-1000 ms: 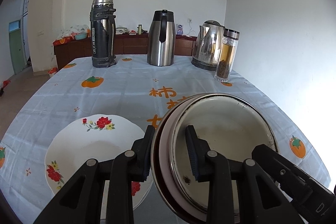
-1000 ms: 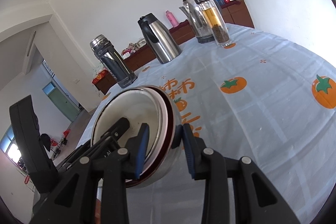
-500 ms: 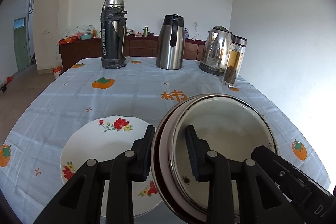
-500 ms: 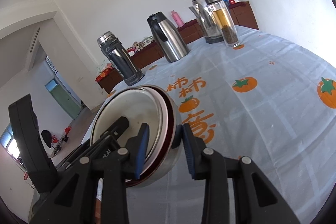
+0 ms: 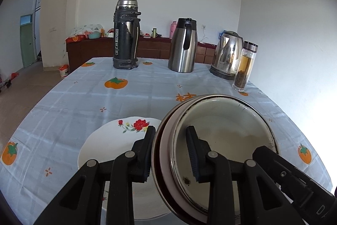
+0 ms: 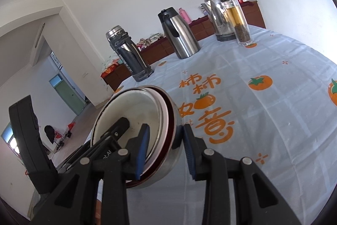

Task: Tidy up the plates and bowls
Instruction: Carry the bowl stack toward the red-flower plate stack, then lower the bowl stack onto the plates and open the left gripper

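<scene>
We work over a table (image 5: 73, 102) covered by a pale blue checked cloth printed with orange persimmons and orange characters. Along its far edge stand, from left to right in the left wrist view, a tall black-and-steel vacuum flask (image 5: 126, 35), a steel carafe with a black handle (image 5: 183, 45), a steel electric kettle (image 5: 227, 55) and a glass tea bottle (image 5: 245, 66) holding amber liquid above dark leaves. The bottle stands just beside the kettle, nearer to us. A dark wooden sideboard (image 5: 92, 50) runs along the wall behind the table.

A white plate with red flower decoration (image 5: 109, 144) lies flat on the near part of the table. The stack of bowls (image 5: 221, 136) is held tilted above the table, its left rim overlapping the plate's right edge in the left wrist view. The stack consists of a cream enamel bowl nested in a pinkish one, inside a dark red steel-walled bowl.

The left tongs (image 5: 170, 153) pinch the left rim of the stack, one pad outside the wall and one inside the enamel bowl. The right tongs (image 6: 165, 151) pinch the opposite rim in the same manner, blue-edged pad inside and the other pad against the steel wall. Each view shows the other tongs reaching into the bowl from the far side.
</scene>
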A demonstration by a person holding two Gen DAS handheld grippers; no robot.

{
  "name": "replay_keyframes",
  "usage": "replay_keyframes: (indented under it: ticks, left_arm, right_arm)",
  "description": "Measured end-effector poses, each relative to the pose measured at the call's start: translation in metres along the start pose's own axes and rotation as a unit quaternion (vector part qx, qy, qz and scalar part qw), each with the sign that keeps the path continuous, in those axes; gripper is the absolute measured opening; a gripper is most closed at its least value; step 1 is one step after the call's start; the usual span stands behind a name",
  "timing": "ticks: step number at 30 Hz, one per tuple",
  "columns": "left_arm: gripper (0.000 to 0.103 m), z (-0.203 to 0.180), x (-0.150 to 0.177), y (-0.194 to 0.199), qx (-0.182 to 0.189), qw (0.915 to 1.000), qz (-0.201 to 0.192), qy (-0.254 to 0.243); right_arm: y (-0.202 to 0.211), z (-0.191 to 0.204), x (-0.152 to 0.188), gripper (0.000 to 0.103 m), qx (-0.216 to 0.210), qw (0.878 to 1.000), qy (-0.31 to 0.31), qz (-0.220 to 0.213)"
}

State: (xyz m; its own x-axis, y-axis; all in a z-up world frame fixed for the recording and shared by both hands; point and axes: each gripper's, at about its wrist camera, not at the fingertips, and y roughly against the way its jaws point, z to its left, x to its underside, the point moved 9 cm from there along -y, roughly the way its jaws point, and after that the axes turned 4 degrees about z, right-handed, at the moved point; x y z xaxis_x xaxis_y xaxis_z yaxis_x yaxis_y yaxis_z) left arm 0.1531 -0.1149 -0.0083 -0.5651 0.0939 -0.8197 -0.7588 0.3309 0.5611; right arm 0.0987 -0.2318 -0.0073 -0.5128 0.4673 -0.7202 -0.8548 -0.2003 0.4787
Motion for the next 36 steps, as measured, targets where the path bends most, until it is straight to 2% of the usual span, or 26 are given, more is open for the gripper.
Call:
replay_keyframes:
  ticks: [19,29,36]
  left_arm:
    - [0.033,0.062,-0.003,-0.011,-0.039,0.9986,0.009,0.035]
    - [0.033,0.08,0.008,-0.033,-0.053,0.997,0.036,0.043]
    - [0.033,0.083,0.01,-0.041,-0.058,0.9963,0.047,0.042]
  right_arm:
    - [-0.044,0.039,0.008,0.033,-0.025,0.999,0.02,0.031]
    - [-0.077,0.041,0.018,0.033,-0.023,0.998,0.02,0.06]
    - [-0.085,0.037,0.022,0.033,-0.02,0.997,0.013,0.074]
